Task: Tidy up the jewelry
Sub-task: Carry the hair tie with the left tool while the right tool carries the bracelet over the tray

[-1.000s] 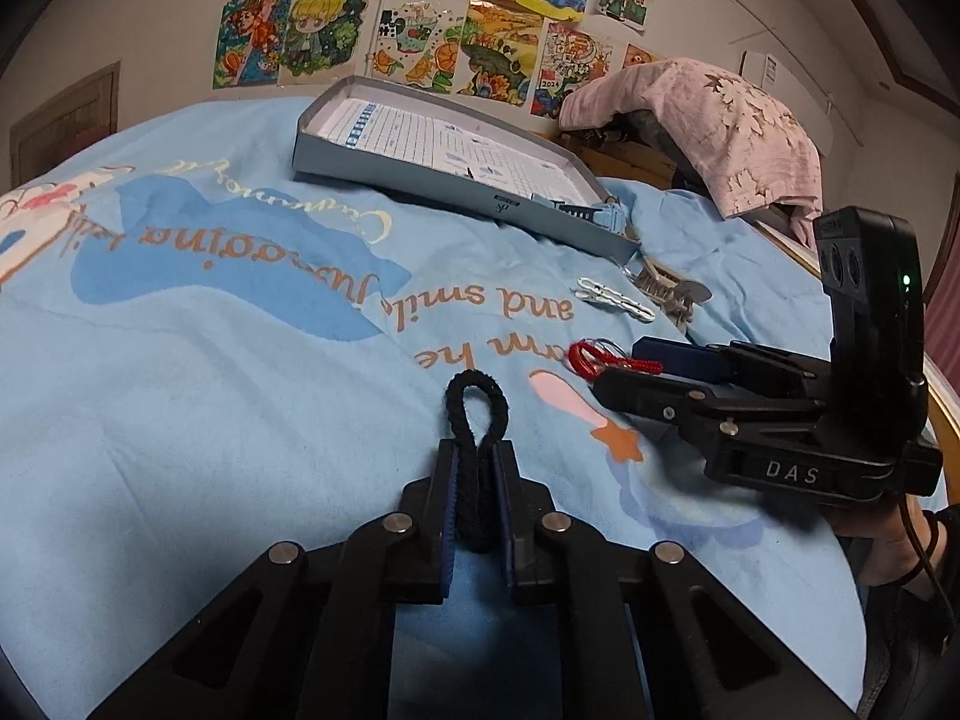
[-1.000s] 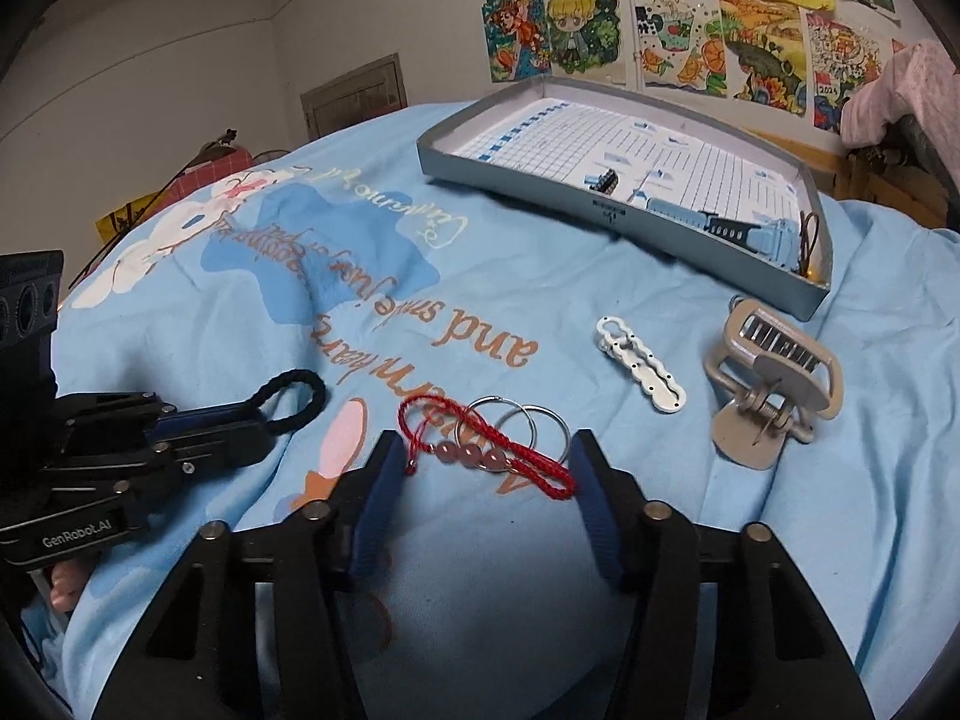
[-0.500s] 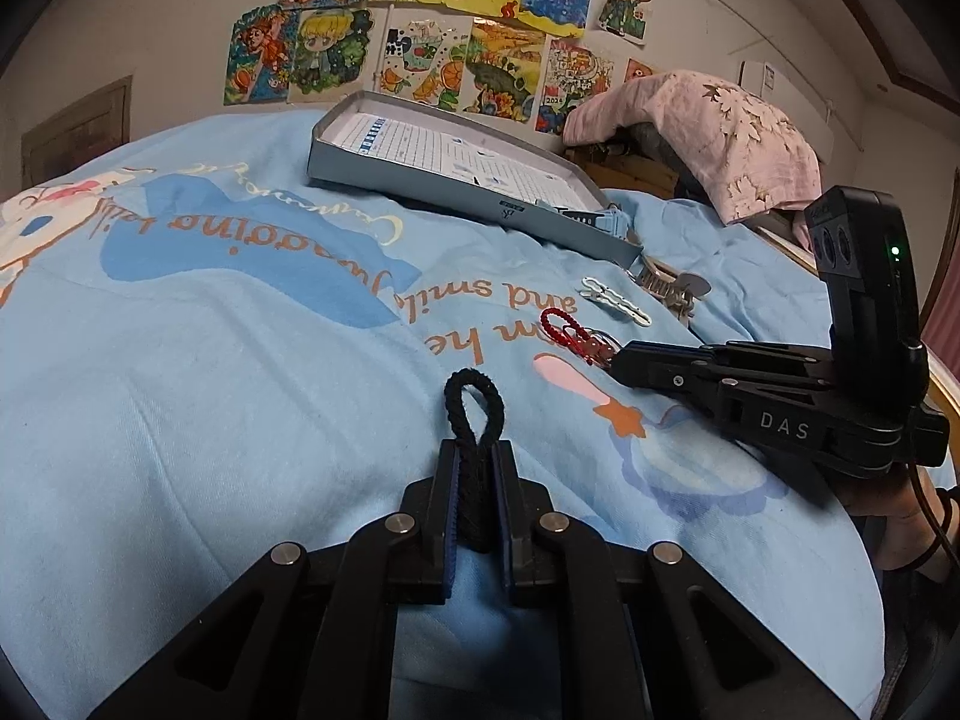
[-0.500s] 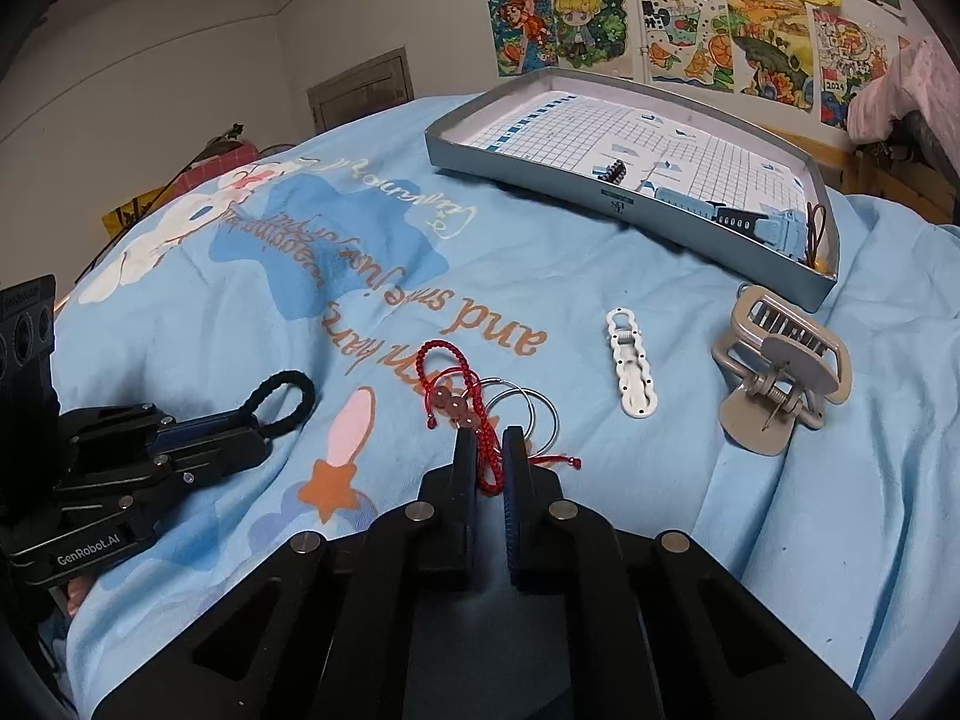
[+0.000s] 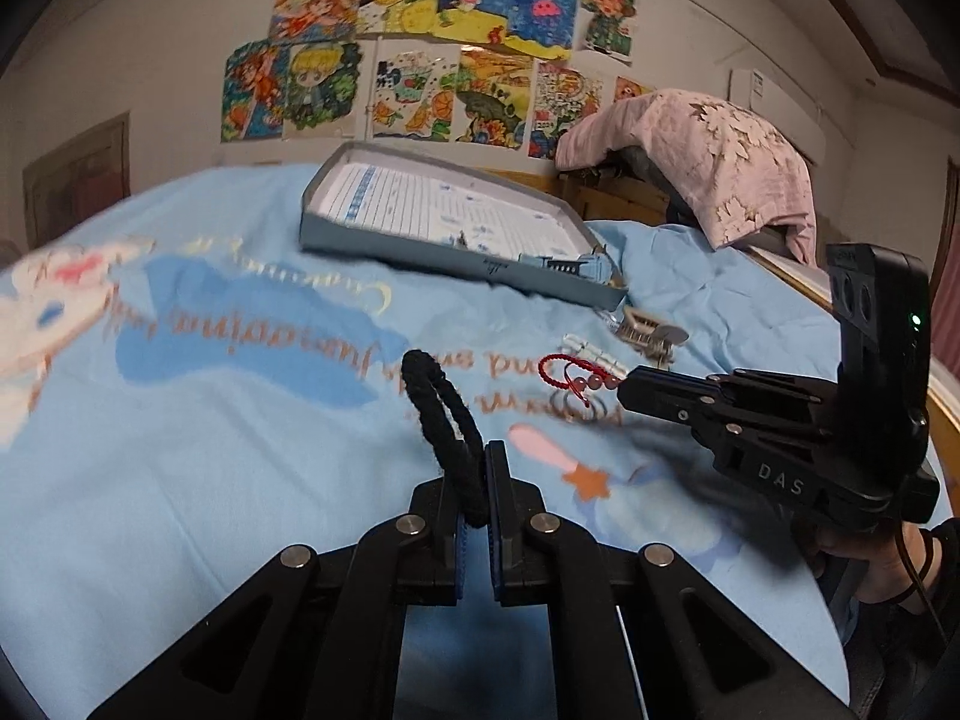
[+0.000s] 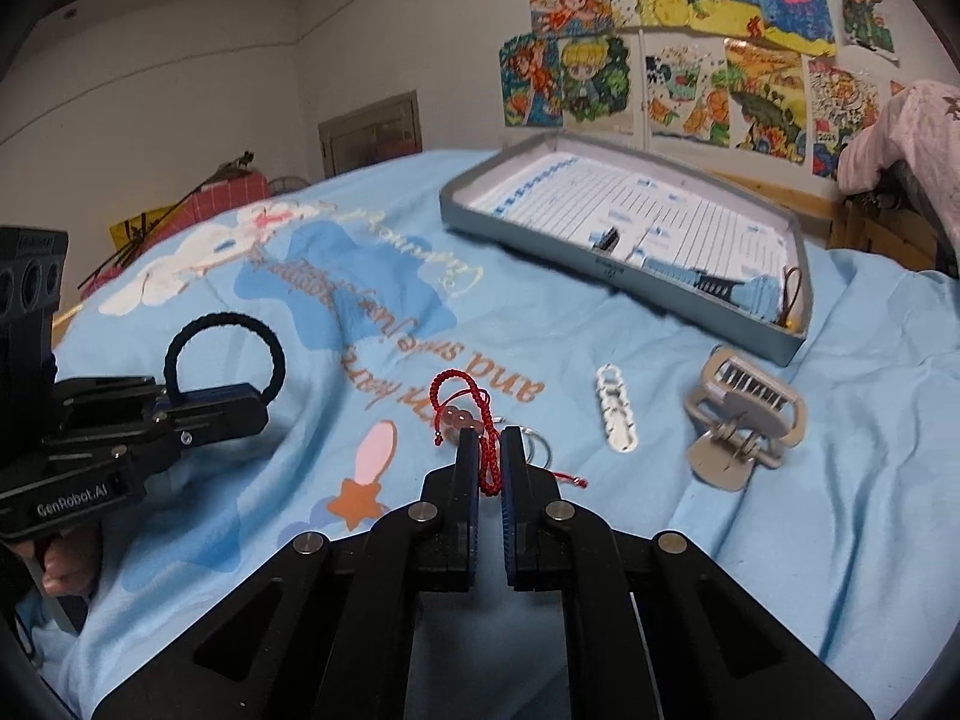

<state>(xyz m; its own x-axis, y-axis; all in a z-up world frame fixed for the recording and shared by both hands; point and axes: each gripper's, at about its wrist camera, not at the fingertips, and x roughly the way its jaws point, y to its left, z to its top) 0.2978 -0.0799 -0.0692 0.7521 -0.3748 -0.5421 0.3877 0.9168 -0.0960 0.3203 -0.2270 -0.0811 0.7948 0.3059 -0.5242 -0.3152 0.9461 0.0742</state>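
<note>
My left gripper [image 5: 475,468] is shut on a black hair tie [image 5: 441,408] and holds it above the blue bedsheet; it also shows in the right wrist view [image 6: 225,354]. My right gripper [image 6: 490,450] is shut on a red cord bracelet with beads [image 6: 462,408], lifted off the sheet; it also shows in the left wrist view [image 5: 576,375]. The grey tray [image 6: 516,234] lies ahead at the back and holds a blue clip [image 6: 750,294] and a small dark clip [image 6: 607,238].
On the sheet lie metal rings [image 6: 537,441], a white chain clip [image 6: 618,414] and a beige claw clip [image 6: 741,420]. A pink cloth [image 5: 702,162] covers furniture at the right. Drawings hang on the wall.
My right gripper closed on the red bracelet and lifted it off the sheet. My left gripper rose with the hair tie, both moving toward the tray.
</note>
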